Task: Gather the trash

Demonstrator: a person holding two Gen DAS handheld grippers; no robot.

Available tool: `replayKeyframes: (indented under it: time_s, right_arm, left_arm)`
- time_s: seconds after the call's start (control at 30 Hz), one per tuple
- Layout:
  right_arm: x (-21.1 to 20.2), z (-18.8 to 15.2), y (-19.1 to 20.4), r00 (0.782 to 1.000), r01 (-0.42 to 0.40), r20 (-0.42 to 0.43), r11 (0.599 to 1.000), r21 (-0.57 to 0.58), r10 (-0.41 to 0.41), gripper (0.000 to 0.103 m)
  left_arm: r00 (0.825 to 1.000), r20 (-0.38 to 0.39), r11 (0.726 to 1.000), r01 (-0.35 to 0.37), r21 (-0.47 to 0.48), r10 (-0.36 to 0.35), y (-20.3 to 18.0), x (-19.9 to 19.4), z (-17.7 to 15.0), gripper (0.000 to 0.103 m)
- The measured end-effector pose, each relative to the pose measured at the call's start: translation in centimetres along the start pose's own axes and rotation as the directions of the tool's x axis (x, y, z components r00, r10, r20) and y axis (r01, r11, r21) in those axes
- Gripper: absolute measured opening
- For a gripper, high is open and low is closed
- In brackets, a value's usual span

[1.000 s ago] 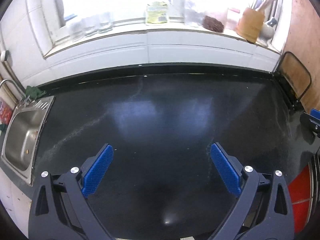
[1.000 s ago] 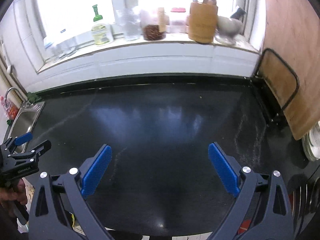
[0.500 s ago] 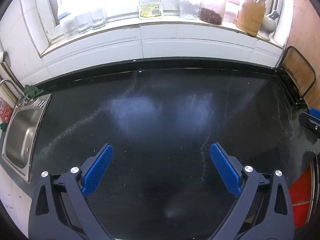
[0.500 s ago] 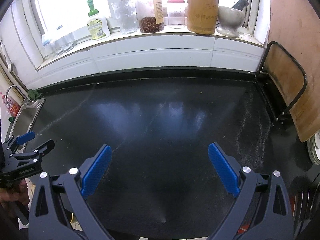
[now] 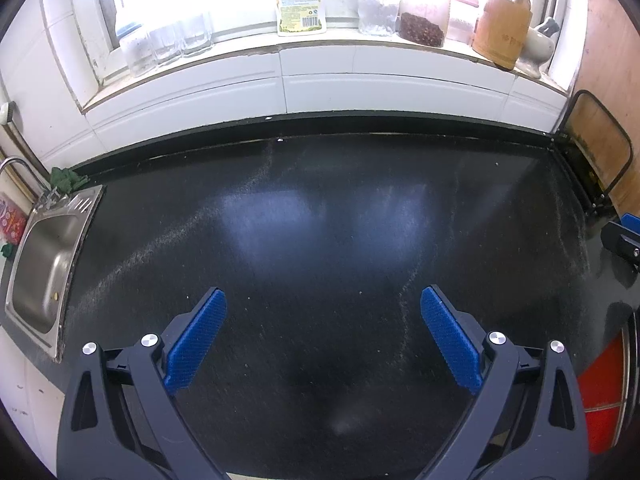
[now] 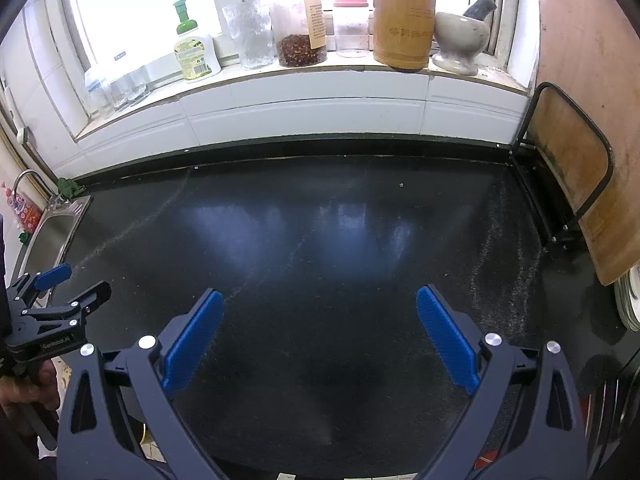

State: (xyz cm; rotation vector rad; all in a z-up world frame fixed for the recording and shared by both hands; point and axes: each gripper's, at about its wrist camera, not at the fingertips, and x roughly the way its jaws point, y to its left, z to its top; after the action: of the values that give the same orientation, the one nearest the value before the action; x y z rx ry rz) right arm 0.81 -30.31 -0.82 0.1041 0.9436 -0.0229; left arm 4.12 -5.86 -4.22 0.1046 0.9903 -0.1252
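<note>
I see no piece of trash on the black countertop (image 5: 320,220), only faint streaks of fine crumbs and a small speck (image 6: 401,185) near the back edge. My left gripper (image 5: 323,332) is open and empty above the counter's front part. My right gripper (image 6: 319,330) is also open and empty above the counter. The left gripper also shows at the left edge of the right wrist view (image 6: 56,292), and a part of the right gripper shows at the right edge of the left wrist view (image 5: 624,236).
A steel sink (image 5: 40,264) lies at the left with a green cloth (image 5: 66,178) behind it. The windowsill holds a soap bottle (image 6: 194,50), glasses, jars (image 6: 300,42), a bamboo utensil holder (image 6: 404,28) and a mortar (image 6: 460,44). A wooden board in a black rack (image 6: 568,160) stands at the right. A red object (image 5: 604,392) sits low right.
Both views have tilted up a little and drawn back from the counter, so more of the windowsill shows. Both grippers stay open and empty.
</note>
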Motion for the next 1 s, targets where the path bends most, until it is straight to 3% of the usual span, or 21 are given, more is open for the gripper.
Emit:
replayKeyframes:
  time_s: [1.0]
  right_arm:
    - [-0.79, -0.97, 0.04, 1.000, 0.007, 0.006, 1.000, 0.004, -0.007, 0.094]
  left_arm:
    - [1.000, 0.002, 1.000, 0.004, -0.017, -0.004, -0.54, -0.29, -0.72, 0.095]
